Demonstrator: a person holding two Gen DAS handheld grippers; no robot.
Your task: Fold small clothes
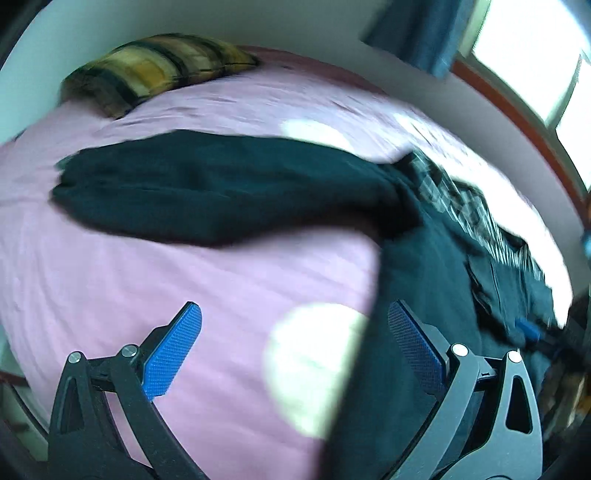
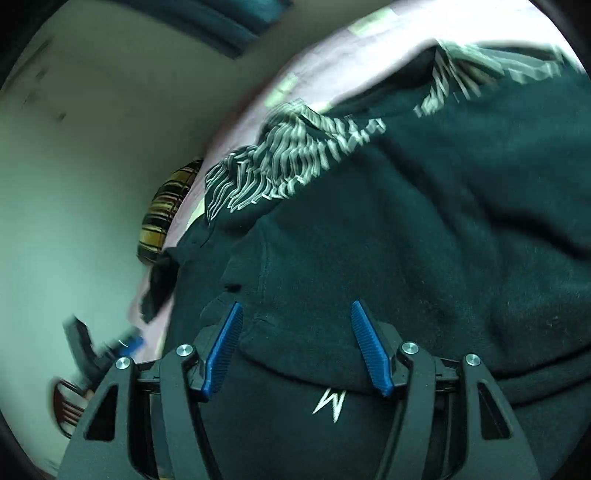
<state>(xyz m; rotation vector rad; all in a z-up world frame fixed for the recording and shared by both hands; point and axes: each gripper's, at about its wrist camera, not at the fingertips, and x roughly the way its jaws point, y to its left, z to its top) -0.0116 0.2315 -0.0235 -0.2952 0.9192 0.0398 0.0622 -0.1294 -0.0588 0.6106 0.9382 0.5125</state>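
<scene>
A dark green garment lies on the pink bed sheet, one sleeve stretched out to the left and its body at the right. My left gripper is open wide over bare sheet, its right pad at the garment's edge. In the right wrist view the garment fills the frame, with a white-striped patterned part and a small white logo. My right gripper hangs open just above the dark cloth, and its pads press on nothing.
A yellow-and-black striped pillow lies at the far end of the bed against a pale wall. A bright window and a blue curtain are at the upper right. Both views are motion-blurred.
</scene>
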